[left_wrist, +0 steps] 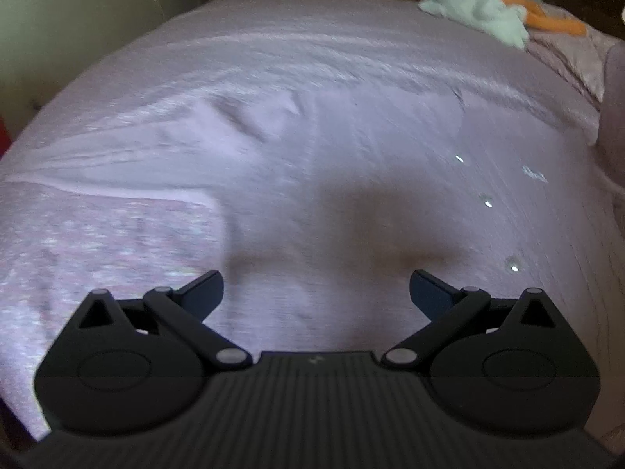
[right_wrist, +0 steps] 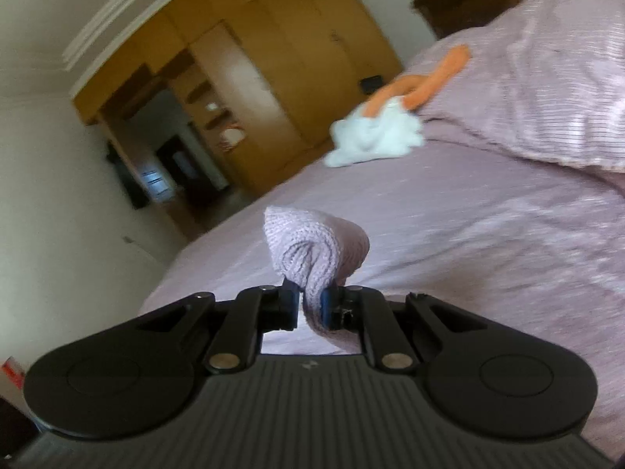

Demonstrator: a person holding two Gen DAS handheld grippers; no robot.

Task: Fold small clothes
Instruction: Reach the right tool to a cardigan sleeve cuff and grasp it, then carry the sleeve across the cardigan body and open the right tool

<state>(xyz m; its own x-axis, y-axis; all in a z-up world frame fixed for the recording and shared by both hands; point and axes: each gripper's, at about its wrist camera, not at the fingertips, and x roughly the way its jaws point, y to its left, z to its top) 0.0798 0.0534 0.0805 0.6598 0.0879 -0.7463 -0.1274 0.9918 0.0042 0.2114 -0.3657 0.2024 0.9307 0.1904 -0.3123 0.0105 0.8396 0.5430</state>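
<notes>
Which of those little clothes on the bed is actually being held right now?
The lilac knitted garment, pinched in the right gripper. The white garment and the orange garment lie untouched near the pillow, and the left gripper is open and empty.

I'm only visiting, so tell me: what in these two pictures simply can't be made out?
- Left wrist view: motion blur smears the bedspread; the small bright specks cannot be identified.
- Right wrist view: the right gripper pinches a lilac knit garment; its type is unclear, its lower part hidden behind the gripper.
- Both views: the white cloth and orange item are too blurred to name.
</notes>
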